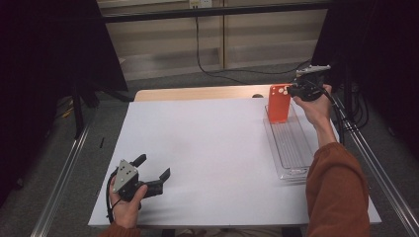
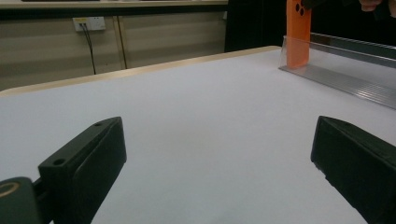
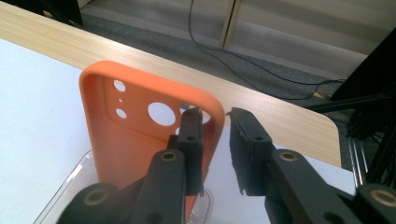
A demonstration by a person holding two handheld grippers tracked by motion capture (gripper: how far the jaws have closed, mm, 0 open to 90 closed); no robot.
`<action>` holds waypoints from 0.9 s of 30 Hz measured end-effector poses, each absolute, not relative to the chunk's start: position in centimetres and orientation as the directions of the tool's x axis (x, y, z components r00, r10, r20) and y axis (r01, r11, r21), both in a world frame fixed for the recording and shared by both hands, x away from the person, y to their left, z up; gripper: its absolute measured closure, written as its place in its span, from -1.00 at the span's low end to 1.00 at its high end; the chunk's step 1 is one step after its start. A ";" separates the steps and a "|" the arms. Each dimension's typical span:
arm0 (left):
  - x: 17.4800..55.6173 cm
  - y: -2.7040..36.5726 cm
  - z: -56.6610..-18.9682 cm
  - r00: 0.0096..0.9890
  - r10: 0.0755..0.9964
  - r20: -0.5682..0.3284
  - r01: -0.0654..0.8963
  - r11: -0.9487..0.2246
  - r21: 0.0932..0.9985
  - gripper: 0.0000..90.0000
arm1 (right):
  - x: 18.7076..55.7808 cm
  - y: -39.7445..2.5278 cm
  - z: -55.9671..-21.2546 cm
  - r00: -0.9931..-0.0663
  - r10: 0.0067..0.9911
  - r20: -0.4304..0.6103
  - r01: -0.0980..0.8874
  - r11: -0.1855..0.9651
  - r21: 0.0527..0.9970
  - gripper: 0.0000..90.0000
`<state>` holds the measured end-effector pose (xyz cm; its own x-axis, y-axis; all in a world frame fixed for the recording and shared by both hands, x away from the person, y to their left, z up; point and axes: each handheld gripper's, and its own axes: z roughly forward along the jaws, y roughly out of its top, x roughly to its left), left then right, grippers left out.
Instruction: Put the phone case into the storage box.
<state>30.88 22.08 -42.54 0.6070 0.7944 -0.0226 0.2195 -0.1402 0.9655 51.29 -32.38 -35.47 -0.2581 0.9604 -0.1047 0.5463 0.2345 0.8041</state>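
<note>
Left gripper (image 1: pixel 157 168) rests low, jaws spread wide — right gripper (image 3: pixel 215 140) is raised, jaws slightly parted.

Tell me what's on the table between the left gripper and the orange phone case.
Nothing: bare white table runs from the left gripper to the orange phone case standing in the clear tray, as the high view and left gripper view show.

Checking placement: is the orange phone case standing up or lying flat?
Upright: the phone case stands on end in the clear tray, its top at the right gripper.
</note>
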 end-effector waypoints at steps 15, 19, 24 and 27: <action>30.8 22.1 -42.5 0.603 0.797 -0.020 0.217 -0.140 0.966 -0.93 | 50.5 -33.0 -35.6 -0.241 0.968 -0.070 0.547 0.195 0.814 0.07; 30.9 22.1 -42.5 0.607 0.794 -0.020 0.215 -0.140 0.966 -0.93 | 50.4 -33.0 -35.8 -0.244 0.968 -0.065 0.557 0.195 0.807 -0.12; 30.9 22.2 -42.5 0.604 0.797 -0.016 0.212 -0.142 0.967 -0.93 | 50.3 -33.0 -35.7 -0.244 0.968 -0.058 0.553 0.188 0.812 -0.28; 30.9 22.1 -42.5 0.601 0.799 -0.019 0.212 -0.137 0.967 -0.93 | 50.2 -33.0 -35.6 -0.248 0.967 -0.053 0.551 0.186 0.814 -0.35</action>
